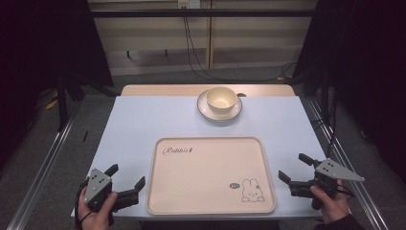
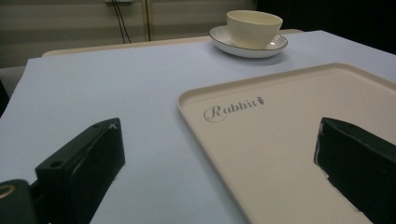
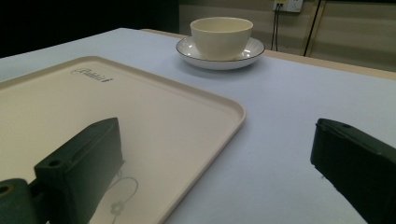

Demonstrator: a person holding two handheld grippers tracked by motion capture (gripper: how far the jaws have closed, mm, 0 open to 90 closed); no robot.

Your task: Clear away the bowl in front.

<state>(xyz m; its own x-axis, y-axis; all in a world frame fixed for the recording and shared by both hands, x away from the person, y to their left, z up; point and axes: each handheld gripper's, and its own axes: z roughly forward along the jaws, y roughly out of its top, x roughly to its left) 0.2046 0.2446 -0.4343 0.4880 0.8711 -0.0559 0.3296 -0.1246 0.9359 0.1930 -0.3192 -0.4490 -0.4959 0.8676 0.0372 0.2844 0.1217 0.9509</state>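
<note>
Both grippers flank the tray (image 1: 210, 175): left gripper (image 1: 128, 178) just beside its near-left corner, right gripper (image 1: 295, 168) off its near-right edge, each spread wide and holding nothing, seemingly staged for a reach. Bowl (image 1: 221, 98) sits on saucer (image 1: 214, 114) beyond the tray's far edge, untouched. Saucer's centre is hidden beneath the bowl.

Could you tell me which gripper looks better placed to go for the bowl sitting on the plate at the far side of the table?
Right, marginally. The bowl on its plate sits slightly right of the tray's middle, so the right gripper probably has the straighter path. The left gripper is also open and empty.
</note>
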